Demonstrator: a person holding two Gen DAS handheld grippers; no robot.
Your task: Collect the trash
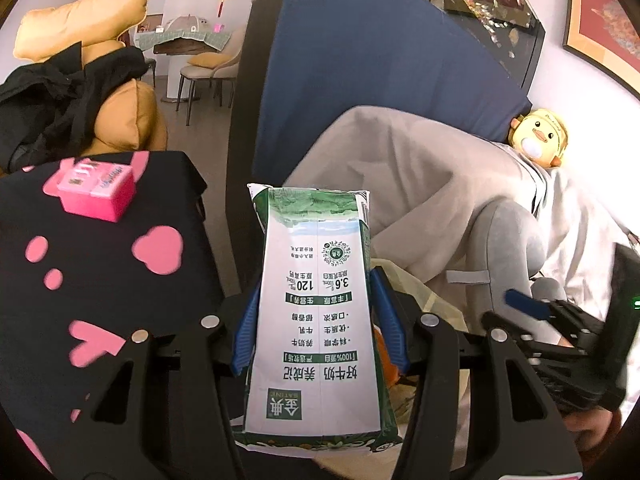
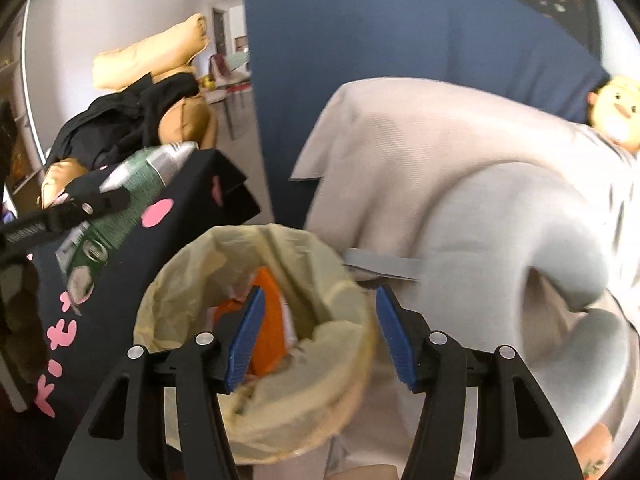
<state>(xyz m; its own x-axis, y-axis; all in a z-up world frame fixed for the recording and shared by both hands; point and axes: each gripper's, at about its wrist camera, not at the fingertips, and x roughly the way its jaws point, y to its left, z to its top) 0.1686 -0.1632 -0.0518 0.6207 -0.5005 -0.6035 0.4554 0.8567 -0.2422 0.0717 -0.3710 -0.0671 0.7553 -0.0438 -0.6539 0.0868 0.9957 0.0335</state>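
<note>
A white and green milk carton (image 1: 316, 320) stands lengthwise between the blue pads of my left gripper (image 1: 316, 284), which is shut on its sides. The right wrist view shows the same carton (image 2: 132, 208) at the left, over the black cloth. My right gripper (image 2: 320, 320) hangs open and empty just above a small bin with a yellowish liner (image 2: 188, 280). An orange wrapper (image 2: 268, 320) and some paper scraps lie inside the bin. In the left wrist view the liner (image 1: 434, 300) peeks out behind the carton, and one blue finger (image 1: 527, 303) of the right gripper shows at the right.
A black cloth with pink paw prints (image 1: 100, 280) covers a surface at the left, with a pink box (image 1: 92, 190) on it. A beige blanket (image 1: 400, 168) and a person's grey-clad knee (image 2: 520, 216) lie right of the bin. Behind stand a blue panel (image 1: 360, 60) and a yellow duck plush (image 1: 538, 136).
</note>
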